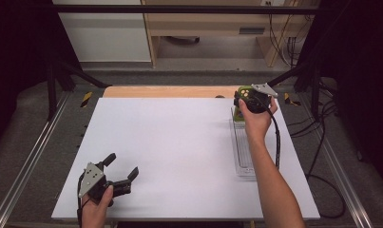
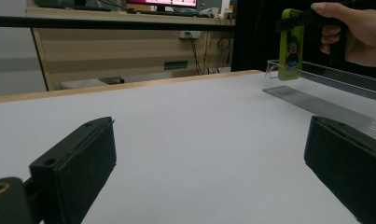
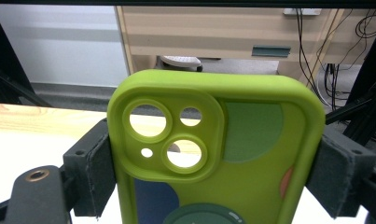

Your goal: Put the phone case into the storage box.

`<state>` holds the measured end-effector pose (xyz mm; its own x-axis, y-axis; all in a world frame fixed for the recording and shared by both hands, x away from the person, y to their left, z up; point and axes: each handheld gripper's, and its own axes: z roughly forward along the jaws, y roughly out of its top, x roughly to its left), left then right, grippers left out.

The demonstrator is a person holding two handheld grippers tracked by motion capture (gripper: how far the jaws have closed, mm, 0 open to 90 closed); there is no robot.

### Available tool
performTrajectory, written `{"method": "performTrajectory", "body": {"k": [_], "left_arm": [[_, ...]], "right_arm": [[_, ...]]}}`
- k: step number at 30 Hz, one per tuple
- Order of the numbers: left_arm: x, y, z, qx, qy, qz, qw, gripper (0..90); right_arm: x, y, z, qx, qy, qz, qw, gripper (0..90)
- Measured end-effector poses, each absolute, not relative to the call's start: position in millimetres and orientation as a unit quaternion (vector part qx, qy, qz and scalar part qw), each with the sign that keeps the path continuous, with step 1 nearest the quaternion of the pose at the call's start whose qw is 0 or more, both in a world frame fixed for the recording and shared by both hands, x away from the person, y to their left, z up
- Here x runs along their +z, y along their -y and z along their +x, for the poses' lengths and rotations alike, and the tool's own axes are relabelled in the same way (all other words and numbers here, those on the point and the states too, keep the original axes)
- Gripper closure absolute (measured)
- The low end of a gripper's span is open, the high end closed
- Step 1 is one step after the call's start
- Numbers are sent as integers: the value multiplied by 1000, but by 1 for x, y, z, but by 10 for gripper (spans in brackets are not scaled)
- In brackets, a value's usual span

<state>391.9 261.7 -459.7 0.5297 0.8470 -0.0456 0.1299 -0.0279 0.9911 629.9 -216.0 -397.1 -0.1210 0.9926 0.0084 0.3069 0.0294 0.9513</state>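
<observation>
L gripper: left gripper (image 1: 121, 172) at near-left corner of the white tabletop (image 1: 179, 152), jaws spread wide, nothing btwn them, idle.
R gripper: right gripper (image 1: 250, 100) at far-right of table, jaws closed on a lime-green silicone phone case (image 3: 218, 154) w/ camera cut-outs, pads (image 3: 90, 168) pressing both long edges.
Case pos: upright, hanging above the far end of a clear ribbed plastic tray (image 1: 242, 156); can't tell if bottom edge touches it.
Done: case gripped & held at tray.
Left: prob. lower case into tray & release, or carry it off; unclear which.
Far bkgd: wooden desk (image 1: 217, 21), cables.
</observation>
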Motion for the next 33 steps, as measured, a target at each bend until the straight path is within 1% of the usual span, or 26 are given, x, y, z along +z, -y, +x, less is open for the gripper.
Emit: {"method": "performTrajectory", "body": {"k": [18, 33], "left_arm": [[-461, -261, 392, 304, -375, 650, 587, 18], [-462, -260, 393, 301, -374, 654, 585, 19]], "right_arm": [[-403, 218, 630, 441, -596, 546, 389, 162], [-416, 219, 632, 437, -591, 553, 391, 162]]}}
